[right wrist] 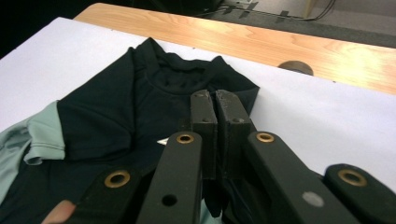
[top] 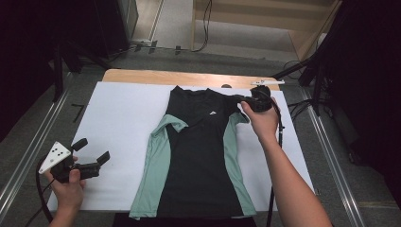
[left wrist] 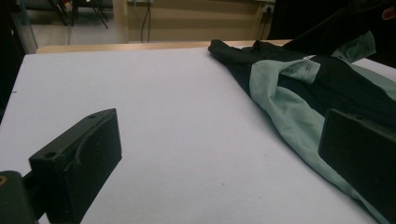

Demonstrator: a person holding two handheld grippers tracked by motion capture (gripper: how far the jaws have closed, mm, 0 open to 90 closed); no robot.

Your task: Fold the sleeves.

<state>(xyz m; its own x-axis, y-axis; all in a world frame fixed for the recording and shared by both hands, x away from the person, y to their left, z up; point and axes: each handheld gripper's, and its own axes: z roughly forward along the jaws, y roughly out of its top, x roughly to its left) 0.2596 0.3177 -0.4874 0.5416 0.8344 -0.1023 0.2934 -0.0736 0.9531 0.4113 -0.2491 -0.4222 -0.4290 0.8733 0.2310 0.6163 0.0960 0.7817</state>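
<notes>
A black T-shirt with mint-green side panels (top: 198, 156) lies face up on the white sheet (top: 118, 118), collar toward the far edge. Its sleeve on the picture's left is folded inward. My right gripper (top: 242, 98) is at the shirt's far right shoulder, shut on the black sleeve fabric, which is lifted off the sheet. In the right gripper view the jaws (right wrist: 215, 100) are pressed together, with dark cloth pinched low between them over the shirt (right wrist: 116, 107). My left gripper (top: 92, 150) rests open at the sheet's near left; its view (left wrist: 219, 121) shows bare sheet between the jaws and the shirt (left wrist: 299, 88) to the right.
The white sheet covers a wooden table (top: 142, 75) whose far strip is bare, with a round cable hole (right wrist: 295, 66). A small white object (top: 267, 82) lies at the far right edge. Dark stands and cables surround the table. The sheet left of the shirt is bare.
</notes>
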